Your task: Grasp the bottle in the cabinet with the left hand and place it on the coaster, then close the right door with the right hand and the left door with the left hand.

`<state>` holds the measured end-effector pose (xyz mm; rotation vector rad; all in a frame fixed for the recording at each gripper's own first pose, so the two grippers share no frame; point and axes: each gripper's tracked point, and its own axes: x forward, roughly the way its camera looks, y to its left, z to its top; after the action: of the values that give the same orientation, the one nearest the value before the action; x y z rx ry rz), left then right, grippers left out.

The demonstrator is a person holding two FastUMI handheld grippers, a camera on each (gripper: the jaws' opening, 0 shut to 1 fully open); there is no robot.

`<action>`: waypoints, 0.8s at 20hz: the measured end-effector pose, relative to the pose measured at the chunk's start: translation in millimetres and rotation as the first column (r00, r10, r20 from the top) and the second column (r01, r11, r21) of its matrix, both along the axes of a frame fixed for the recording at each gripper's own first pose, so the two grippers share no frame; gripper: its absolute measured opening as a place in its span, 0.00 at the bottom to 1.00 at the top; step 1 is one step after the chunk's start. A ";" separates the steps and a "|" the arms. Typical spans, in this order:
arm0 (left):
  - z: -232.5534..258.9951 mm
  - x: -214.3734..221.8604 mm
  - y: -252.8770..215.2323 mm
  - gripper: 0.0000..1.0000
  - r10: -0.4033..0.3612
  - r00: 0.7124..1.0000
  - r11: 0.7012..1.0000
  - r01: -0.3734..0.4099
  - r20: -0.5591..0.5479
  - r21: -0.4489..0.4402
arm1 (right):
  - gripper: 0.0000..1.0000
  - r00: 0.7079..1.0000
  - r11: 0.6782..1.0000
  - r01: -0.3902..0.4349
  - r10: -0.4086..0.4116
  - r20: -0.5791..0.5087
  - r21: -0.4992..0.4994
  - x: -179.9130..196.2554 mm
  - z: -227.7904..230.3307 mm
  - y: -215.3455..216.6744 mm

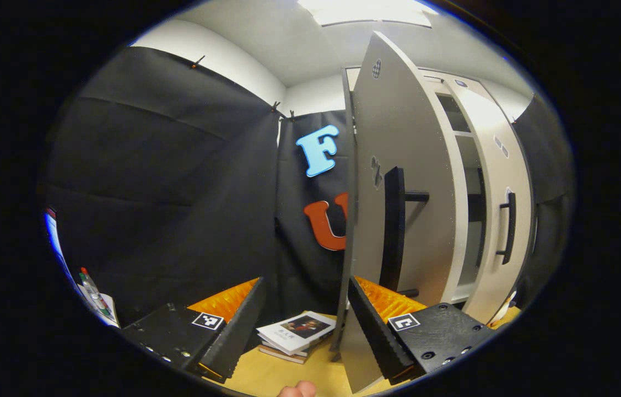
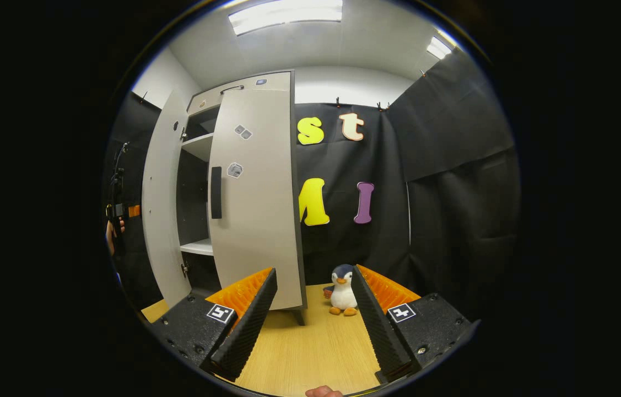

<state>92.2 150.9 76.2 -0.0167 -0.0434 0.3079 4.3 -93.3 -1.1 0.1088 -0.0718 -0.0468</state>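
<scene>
A light wooden table (image 2: pixel 310 353) carries a tall pale cabinet (image 2: pixel 258 220), which stands toward the table's back edge against the black booth wall, both doors ajar. In the right gripper view, a small plush penguin (image 2: pixel 342 289) sits upright on the tabletop just beside the cabinet's front corner. In the left gripper view, a short stack of books (image 1: pixel 296 336) lies flat on the wood near the back edge, close to the lower edge of the cabinet's open door (image 1: pixel 393 220).
</scene>
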 end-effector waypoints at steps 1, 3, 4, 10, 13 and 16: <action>-1.6 4.5 -9.6 0.99 -0.028 1.000 0.999 0.028 0.001 -0.017 | 0.83 1.000 1.000 0.010 -0.010 0.000 0.003 -4.3 -1.3 -6.1; -4.3 13.4 -24.7 0.99 -0.053 0.999 0.998 0.053 0.006 -0.026 | 0.83 0.999 0.999 0.032 -0.032 0.000 0.010 -9.5 -1.3 -16.7; -4.3 18.9 -28.1 0.95 -0.056 0.998 0.998 0.056 0.003 -0.020 | 0.83 0.999 0.999 0.045 -0.045 0.000 0.014 -11.6 -1.3 -22.2; -3.0 20.9 -40.4 0.95 -0.074 0.997 0.997 0.074 0.013 -0.013 | 0.83 0.993 0.993 0.121 -0.121 0.006 0.016 -26.4 -0.8 -48.6; 5.5 9.9 -44.5 0.95 -0.082 0.996 0.997 0.082 0.029 0.014 | 0.83 0.991 0.991 0.130 -0.130 0.001 0.021 -28.3 -1.3 -52.0; 12.9 -4.6 -49.9 0.99 -0.099 0.994 0.995 0.098 0.049 0.014 | 0.83 0.993 0.993 0.119 -0.119 0.000 0.025 -27.7 0.0 -47.1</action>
<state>87.7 101.0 89.1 -0.0149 -0.0931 0.2086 -23.4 -140.4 -1.1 0.1298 -0.0795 -0.1671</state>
